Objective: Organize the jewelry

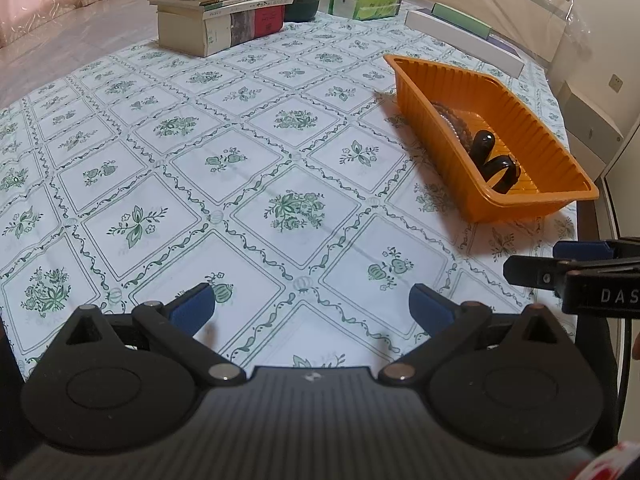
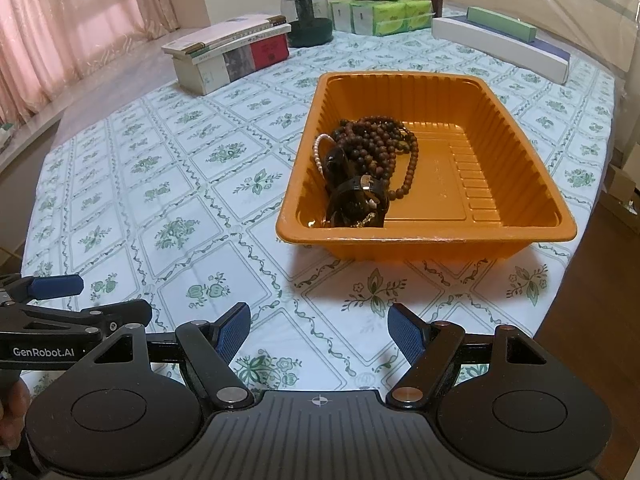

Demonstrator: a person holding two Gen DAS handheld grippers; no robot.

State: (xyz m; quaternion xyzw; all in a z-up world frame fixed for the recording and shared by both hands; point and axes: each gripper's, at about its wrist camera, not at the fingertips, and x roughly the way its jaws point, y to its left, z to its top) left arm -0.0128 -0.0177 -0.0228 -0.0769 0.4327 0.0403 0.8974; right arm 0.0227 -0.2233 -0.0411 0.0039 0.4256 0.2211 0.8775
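I held my left hand-held gripper (image 1: 311, 307) low over the surface (image 1: 224, 148), its blue-padded fingers spread wide with nothing between them. My right hand-held gripper (image 2: 319, 333) hovered just beside it, fingers likewise spread and holding nothing. Each one showed at the edge of the other's view.

The surface wore a white cloth printed with green flowers in diamond frames. An orange tray (image 2: 520, 168) with ribbed walls sat on it, ahead of my right hand-held gripper and off to the right of my left. All the jewelry lay inside the tray, heaped toward its left side: a tangle of brown beaded necklaces (image 2: 380, 142), a thin strand of white pearls (image 2: 318, 156) at the heap's left edge, and a black strap (image 2: 360, 196) with a small gold buckle nearest me. From the left view, only the black strap (image 1: 494, 160) and a bit of the beads showed above the tray wall.

At the far side of the surface stood a stack of books (image 2: 232, 50), a dark green jar (image 2: 308, 14), green tissue packs (image 2: 384, 16) with a purple tissue pack on top, and long flat boxes (image 2: 504, 42). Pink curtains (image 2: 72, 20) hung to the left.
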